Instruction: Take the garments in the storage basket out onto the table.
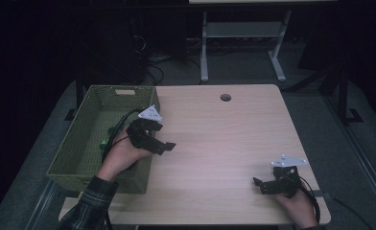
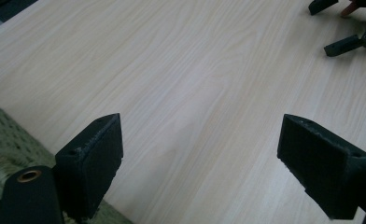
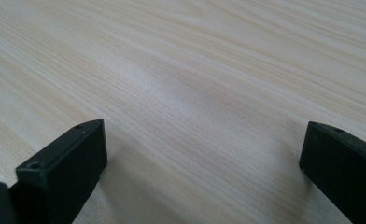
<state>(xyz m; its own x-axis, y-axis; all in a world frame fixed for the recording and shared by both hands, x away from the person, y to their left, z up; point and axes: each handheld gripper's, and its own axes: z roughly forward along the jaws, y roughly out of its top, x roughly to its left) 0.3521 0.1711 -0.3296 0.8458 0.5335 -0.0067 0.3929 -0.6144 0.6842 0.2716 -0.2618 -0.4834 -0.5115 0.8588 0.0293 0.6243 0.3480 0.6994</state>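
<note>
1. Green woven basket [image 1: 88, 143] sits at the left edge of the desk [image 1: 224, 143], partly hanging past it. There's something bright green [image 1: 103, 143] down inside, right by the left hand, but it's too dark and small to tell what it is. A black cable from the left gripper loops over the basket too.

2. Left gripper [image 1: 163, 143] is held right at the basket's right wall, with the jaws poking out over the bare desk. In the left gripper view [image 2: 200, 154] the jaws are spread wide with plain wood between them, so it's got hold of nothing. You can see a bit of the basket's green weave in the bottom left corner of that view.

3. Right gripper [image 1: 263, 184] is down at the near right corner of the desk, jaws pointing left toward the middle. Also wide open in the right gripper view [image 3: 202, 163], with just wood grain between the jaws (nothing pinched, nothing touching them as far as I can see).

4. Left hand [image 1: 123, 153] comes up from the bottom left in a plaid sleeve [image 1: 88, 206], with the forearm lying across the near right corner of the basket and the hand wrapped around the back of the gripper.

5. Right hand [image 1: 296, 203] comes in from the bottom right edge, low by the desk's near edge, well apart from the left one.

6. The desk has a round hole [image 1: 225, 97] near the far edge.
</note>
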